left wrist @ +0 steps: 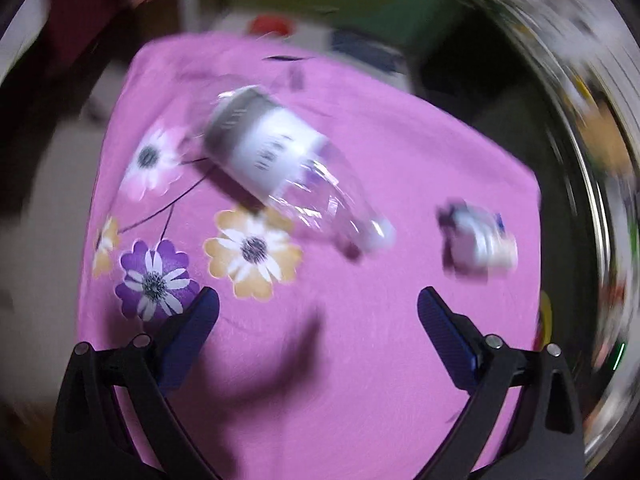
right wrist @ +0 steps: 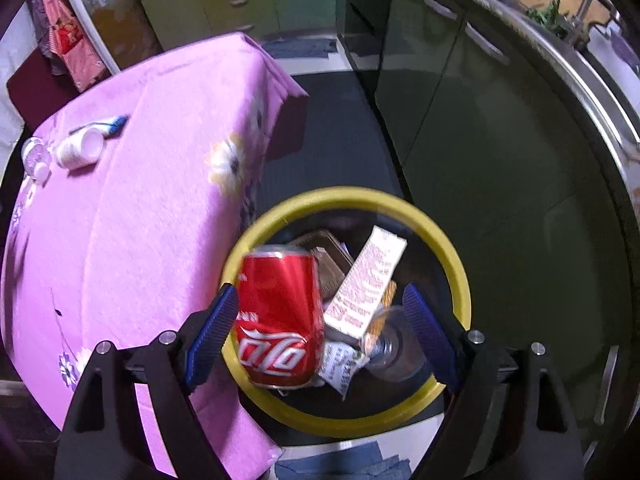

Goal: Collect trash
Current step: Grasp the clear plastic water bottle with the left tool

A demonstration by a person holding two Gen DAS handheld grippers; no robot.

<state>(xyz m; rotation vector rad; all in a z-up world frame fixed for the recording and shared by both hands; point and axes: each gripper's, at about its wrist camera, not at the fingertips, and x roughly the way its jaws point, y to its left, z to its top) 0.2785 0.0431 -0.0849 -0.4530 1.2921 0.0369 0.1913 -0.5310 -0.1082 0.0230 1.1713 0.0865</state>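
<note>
In the left wrist view a clear plastic bottle (left wrist: pixel 288 160) with a white label lies on the pink flowered tablecloth (left wrist: pixel 360 360), and a small white container (left wrist: pixel 480 240) lies to its right. My left gripper (left wrist: pixel 318 312) is open and empty, above the cloth in front of both. In the right wrist view my right gripper (right wrist: pixel 318 308) is open over a yellow-rimmed bin (right wrist: pixel 456 264). A red cola can (right wrist: pixel 280 316) sits between the fingers beside the left pad, over the bin; I cannot tell if it touches. The view is blurred on the left.
The bin holds a pink-and-white carton (right wrist: pixel 366 284), wrappers and a clear bottle (right wrist: pixel 390 344). On the table (right wrist: pixel 120 240) lie a white jar (right wrist: pixel 80 150), a tube (right wrist: pixel 108 124) and the clear bottle (right wrist: pixel 34 158). Dark cabinets (right wrist: pixel 460 120) stand right of the bin.
</note>
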